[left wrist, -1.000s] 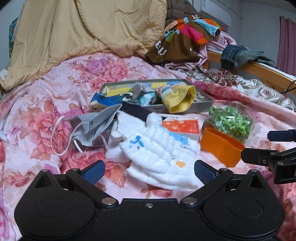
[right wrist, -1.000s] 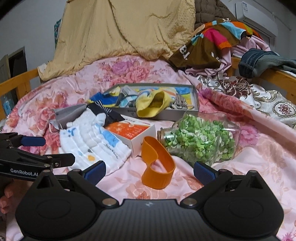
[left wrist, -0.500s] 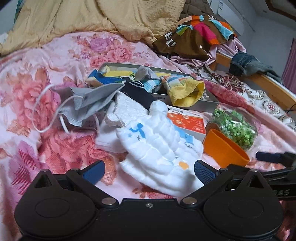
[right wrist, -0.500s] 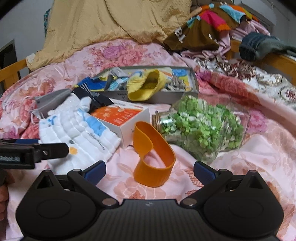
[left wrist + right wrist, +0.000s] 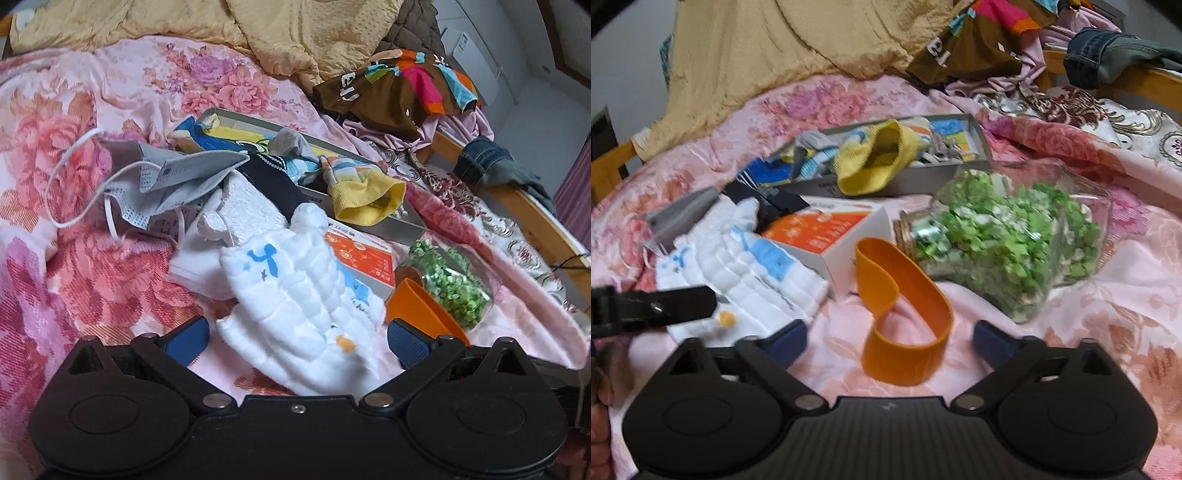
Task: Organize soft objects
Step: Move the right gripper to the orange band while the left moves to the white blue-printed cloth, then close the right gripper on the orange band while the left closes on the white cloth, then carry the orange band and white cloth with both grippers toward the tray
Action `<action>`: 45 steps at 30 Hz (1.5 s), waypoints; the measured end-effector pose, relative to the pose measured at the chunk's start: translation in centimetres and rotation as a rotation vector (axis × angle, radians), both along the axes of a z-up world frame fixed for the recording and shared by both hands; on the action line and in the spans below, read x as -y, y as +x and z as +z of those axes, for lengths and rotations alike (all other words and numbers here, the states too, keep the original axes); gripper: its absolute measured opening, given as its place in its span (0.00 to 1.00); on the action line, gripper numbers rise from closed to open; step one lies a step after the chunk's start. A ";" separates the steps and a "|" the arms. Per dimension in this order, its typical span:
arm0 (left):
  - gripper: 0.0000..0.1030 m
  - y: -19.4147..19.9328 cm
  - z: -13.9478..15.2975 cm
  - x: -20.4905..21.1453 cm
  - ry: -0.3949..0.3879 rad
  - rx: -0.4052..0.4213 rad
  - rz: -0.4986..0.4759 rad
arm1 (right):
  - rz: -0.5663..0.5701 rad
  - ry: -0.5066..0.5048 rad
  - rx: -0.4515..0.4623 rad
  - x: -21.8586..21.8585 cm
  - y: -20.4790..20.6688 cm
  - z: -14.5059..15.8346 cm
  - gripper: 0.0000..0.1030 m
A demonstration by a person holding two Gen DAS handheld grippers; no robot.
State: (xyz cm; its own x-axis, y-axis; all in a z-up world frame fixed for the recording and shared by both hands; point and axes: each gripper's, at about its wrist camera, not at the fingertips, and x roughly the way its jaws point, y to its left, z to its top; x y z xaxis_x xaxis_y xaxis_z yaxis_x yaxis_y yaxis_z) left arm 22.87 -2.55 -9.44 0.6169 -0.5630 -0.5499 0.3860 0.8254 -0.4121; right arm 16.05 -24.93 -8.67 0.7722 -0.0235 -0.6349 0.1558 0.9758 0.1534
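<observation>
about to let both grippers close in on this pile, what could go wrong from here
1. The left gripper straddles the white cloth, which lies against the orange-and-white box and over another white cloth; a grab may drag those along.
2. The right gripper faces the orange band, which sits beside the tipped glass jar of green bits; a nudge might roll it.

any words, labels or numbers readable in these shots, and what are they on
"el" (a fragment of bigger white lettering, the rest lost in folds): on the brown multicoloured garment at the back of the bed.
Orange and white box: printed text and a number line on its top, too small and blurred to read.
Paper under the grey face mask: faint print, unreadable.
White padded cloth: blue and orange motifs only, no legible text.
</observation>
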 end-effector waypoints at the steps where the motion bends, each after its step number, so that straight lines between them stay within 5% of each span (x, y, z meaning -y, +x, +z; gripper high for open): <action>1: 0.95 -0.1 0.0 0.0 -0.009 -0.004 0.001 | 0.005 0.001 0.004 -0.1 0.1 0.1 0.85; 12: 0.72 -0.3 -0.4 0.1 -0.025 -0.032 0.017 | -0.003 -0.006 0.010 -0.2 0.1 0.1 0.67; 17: 0.52 -0.5 -0.3 0.6 -0.015 -0.024 0.024 | -0.012 -0.025 0.012 -0.4 0.0 0.1 0.56; 28: 0.24 -0.6 -0.6 1.1 -0.006 -0.047 0.049 | 0.015 -0.045 0.006 -1.0 0.0 0.3 0.32; 34: 0.17 -1.4 0.0 1.5 0.031 -0.026 0.056 | 0.062 -0.122 -0.017 -2.3 -0.3 0.7 0.25; 45: 0.11 -5.1 2.4 2.6 0.091 0.085 0.060 | 0.155 -0.091 0.056 -3.5 -2.6 3.0 0.17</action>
